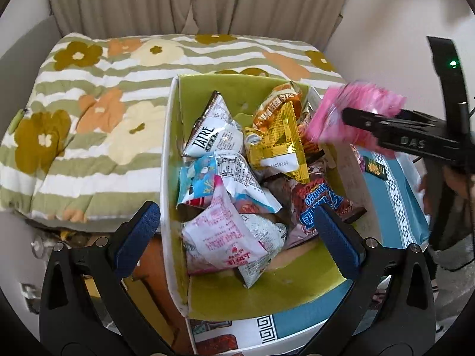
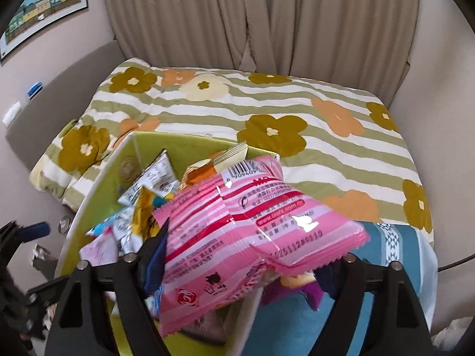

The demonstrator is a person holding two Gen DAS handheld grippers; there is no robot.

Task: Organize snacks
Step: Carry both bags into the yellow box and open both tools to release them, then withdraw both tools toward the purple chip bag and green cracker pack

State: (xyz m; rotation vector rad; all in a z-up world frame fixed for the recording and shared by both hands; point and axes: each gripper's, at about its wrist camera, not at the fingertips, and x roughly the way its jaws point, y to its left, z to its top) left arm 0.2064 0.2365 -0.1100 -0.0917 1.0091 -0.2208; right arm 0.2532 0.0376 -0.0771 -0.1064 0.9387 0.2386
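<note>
A white box with a green inside [image 1: 225,293] holds several snack packets: a white TATRE pack [image 1: 213,138], a gold pack [image 1: 279,145], a pink-and-white pack [image 1: 225,237]. My left gripper [image 1: 237,231] is open and empty, its blue pads either side of the box's near left wall. My right gripper [image 2: 240,270] is shut on a pink striped snack packet [image 2: 237,231] and holds it above the box's right side. It also shows in the left wrist view [image 1: 353,115], blurred. The box shows in the right wrist view [image 2: 98,178].
The box stands on a blue patterned box [image 1: 394,195] beside a flowered, green-striped cushion [image 1: 89,124]. Beige curtains [image 1: 193,0] hang behind. A framed picture [image 2: 44,9] is on the left wall. Clutter lies low at the left.
</note>
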